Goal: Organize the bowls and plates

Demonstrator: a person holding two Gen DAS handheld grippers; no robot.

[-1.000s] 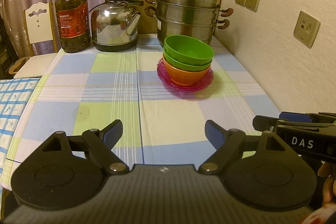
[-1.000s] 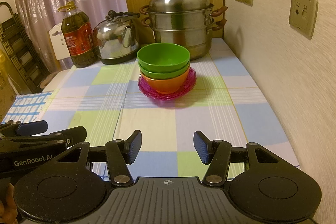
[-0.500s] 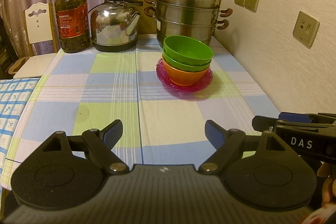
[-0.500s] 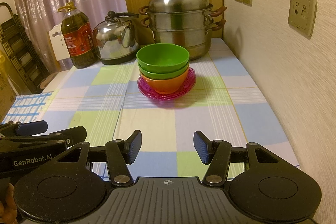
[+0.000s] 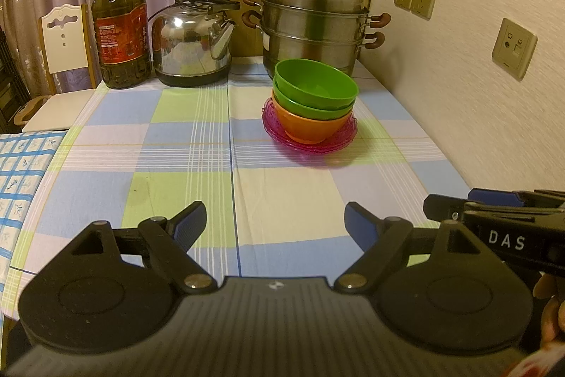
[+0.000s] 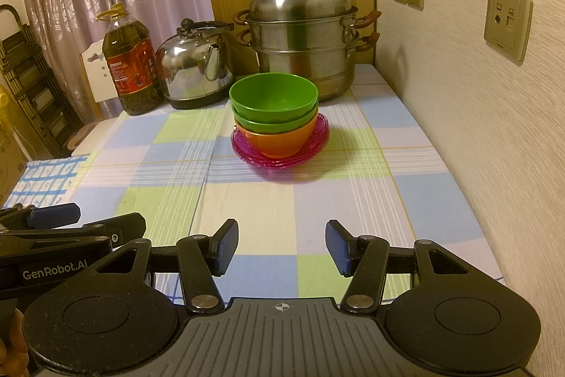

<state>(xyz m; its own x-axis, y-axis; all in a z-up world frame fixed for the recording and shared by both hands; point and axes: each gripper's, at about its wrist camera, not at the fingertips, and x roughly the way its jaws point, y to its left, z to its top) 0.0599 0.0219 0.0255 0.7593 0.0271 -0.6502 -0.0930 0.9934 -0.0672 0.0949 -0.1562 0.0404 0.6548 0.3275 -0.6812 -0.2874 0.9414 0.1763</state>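
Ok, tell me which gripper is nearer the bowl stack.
Right, slightly. The right gripper faces the bowl stack nearly head-on; the left gripper sits further left, with the stack off to its right. Both are well short.

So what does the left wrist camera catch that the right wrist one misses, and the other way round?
Only the left wrist view shows the right gripper from the side, lettered DAS, at its right edge.

Only the right wrist view shows the dark folding rack by the curtain and the left gripper from the side, lettered GenRobot.AI.

Both show the two green bowls nested in an orange bowl on a pink plate, plus the steamer pot, kettle, oil bottle and checked tablecloth. Both grippers are open and empty.
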